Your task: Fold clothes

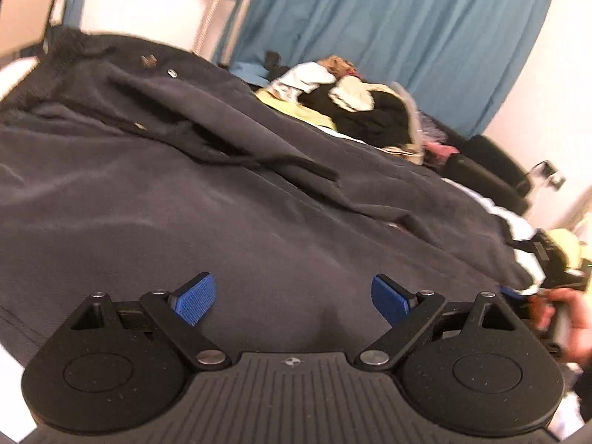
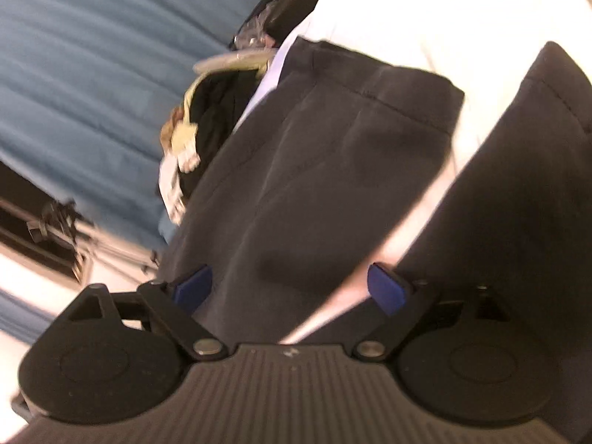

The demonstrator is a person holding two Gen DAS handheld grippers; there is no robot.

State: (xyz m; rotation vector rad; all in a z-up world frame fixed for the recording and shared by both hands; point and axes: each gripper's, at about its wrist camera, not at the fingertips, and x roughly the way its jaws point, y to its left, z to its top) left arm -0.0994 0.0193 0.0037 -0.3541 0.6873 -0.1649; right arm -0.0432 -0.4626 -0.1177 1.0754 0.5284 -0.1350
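Left wrist view: the left gripper [image 1: 294, 301] hangs over dark, soft trousers [image 1: 185, 192] spread on the bed, blue ribbed pads [image 1: 194, 301] wide apart, nothing between them. A heap of clothes [image 1: 351, 103] sits beyond, before pleated blue curtain [image 1: 388, 26].

Right wrist view: the right gripper [image 2: 290, 290] gapes empty over two stitched trouser legs [image 2: 325, 170] on a white sheet [image 2: 425, 18].

Behind the work surface you have a blue curtain [image 1: 388, 37] hanging across the back, with a white wall [image 1: 148, 18] to its left. A white sheet [image 2: 388, 11] covers the surface, and a black case [image 2: 44, 244] sits low beside the curtain.
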